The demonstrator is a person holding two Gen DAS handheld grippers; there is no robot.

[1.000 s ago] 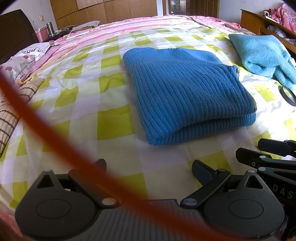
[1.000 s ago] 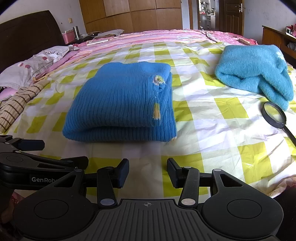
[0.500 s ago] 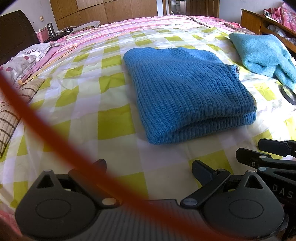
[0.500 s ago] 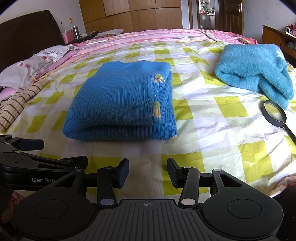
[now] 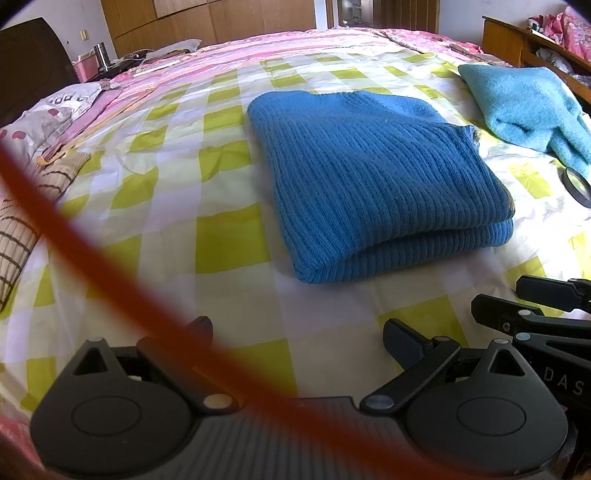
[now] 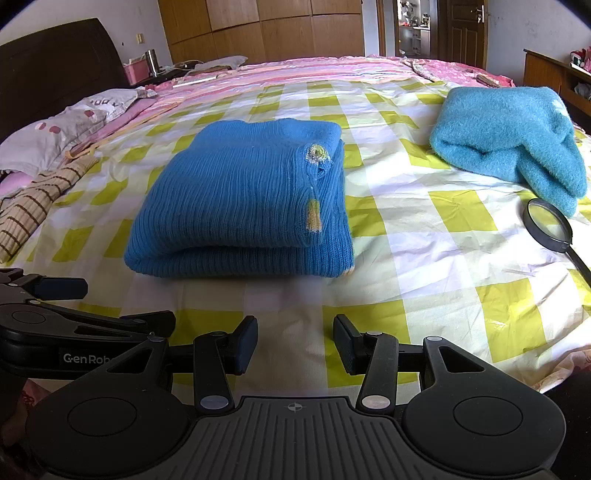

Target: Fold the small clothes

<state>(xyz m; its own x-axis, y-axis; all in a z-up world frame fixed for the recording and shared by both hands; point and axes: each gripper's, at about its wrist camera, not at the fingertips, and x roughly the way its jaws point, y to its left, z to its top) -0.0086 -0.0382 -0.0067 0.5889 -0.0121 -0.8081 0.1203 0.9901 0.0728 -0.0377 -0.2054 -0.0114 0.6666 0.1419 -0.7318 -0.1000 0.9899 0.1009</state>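
Blue rib-knit sweater (image 6: 240, 206), folded into a thick rectangular stack with a rounded fold along its near edge, lies flat on the middle of the bed, ahead of both grippers and apart from them. A small yellow-green knitted patch and a yellow stripe show at its right edge in the right wrist view. Second garment, a fuzzy teal sweater (image 6: 509, 136), soft nap, loosely folded, sits well to the right. A black-rimmed magnifying glass (image 6: 548, 225) lies just in front of it; the handle is cut off at the frame edge. Left gripper (image 5: 297, 332): black plastic fingers spread wide, nothing between them; a blurred orange band (image 5: 74, 236) crosses the lens and partly hides the left finger. Right gripper (image 6: 295, 343): ribbed pads apart, empty gap over the cloth. Surface: bedsheet (image 6: 424, 236) in yellow-green and white checks, thin, lightly creased. A pink striped quilt (image 6: 295, 70) lies beyond it, a dark headboard (image 6: 55, 74) at left, and wooden wardrobe panels (image 6: 258, 29) behind.
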